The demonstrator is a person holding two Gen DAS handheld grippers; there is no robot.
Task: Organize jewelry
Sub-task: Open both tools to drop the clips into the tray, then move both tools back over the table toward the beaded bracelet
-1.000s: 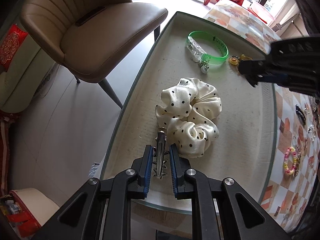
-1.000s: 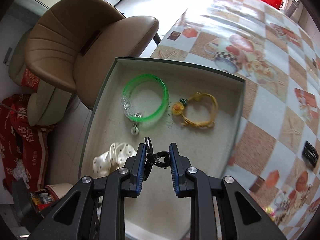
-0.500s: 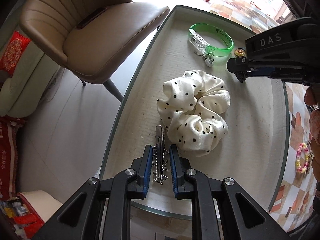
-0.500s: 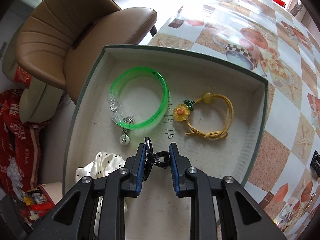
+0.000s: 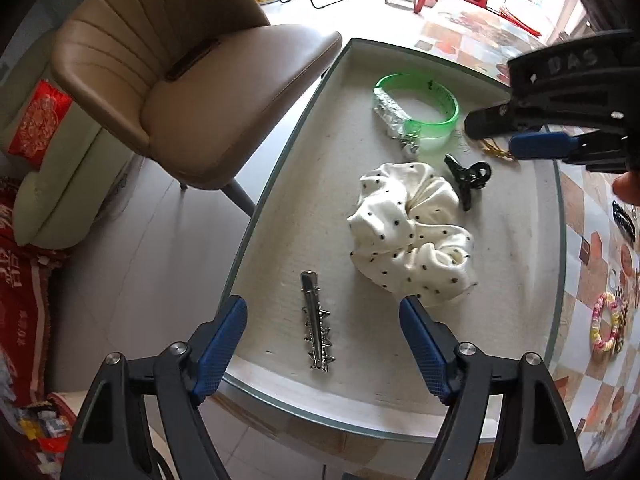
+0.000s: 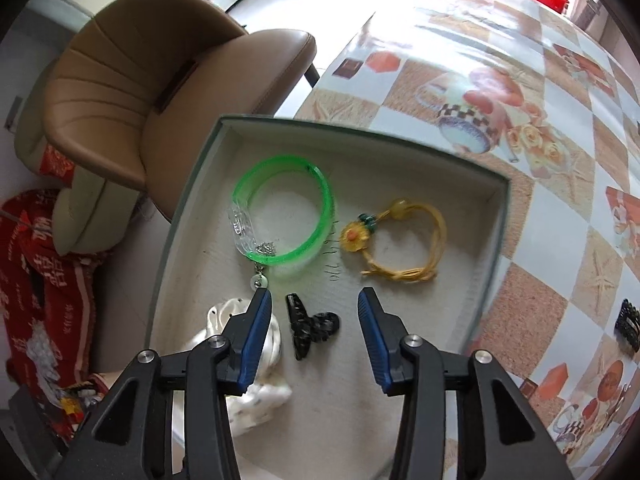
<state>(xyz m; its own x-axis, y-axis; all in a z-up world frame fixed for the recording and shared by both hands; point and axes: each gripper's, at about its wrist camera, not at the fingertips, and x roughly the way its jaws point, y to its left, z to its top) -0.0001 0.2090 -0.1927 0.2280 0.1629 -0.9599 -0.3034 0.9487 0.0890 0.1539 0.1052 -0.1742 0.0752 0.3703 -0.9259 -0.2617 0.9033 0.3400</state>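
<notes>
A tan padded chair (image 5: pixel 192 92) stands on pale floor (image 5: pixel 160 264) beside a patterned table (image 6: pixel 540 80).

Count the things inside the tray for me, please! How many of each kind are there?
Bracelets: 2, the green bangle and the yellow cord bracelet
Hair clips: 2, the black claw clip and the silver spiked clip
Scrunchies: 1, the white polka-dot scrunchie
Total: 5 things in the tray

The spiked hair clip (image 5: pixel 316 328) was shiny silver metal. The polka-dot scrunchie (image 5: pixel 412 240) was cream satin cloth with a soft sheen. The claw clip (image 6: pixel 308 328) was glossy black plastic, the bangle (image 6: pixel 286 210) translucent green plastic. The tray (image 6: pixel 400 360) lining looked matt and rough.
</notes>
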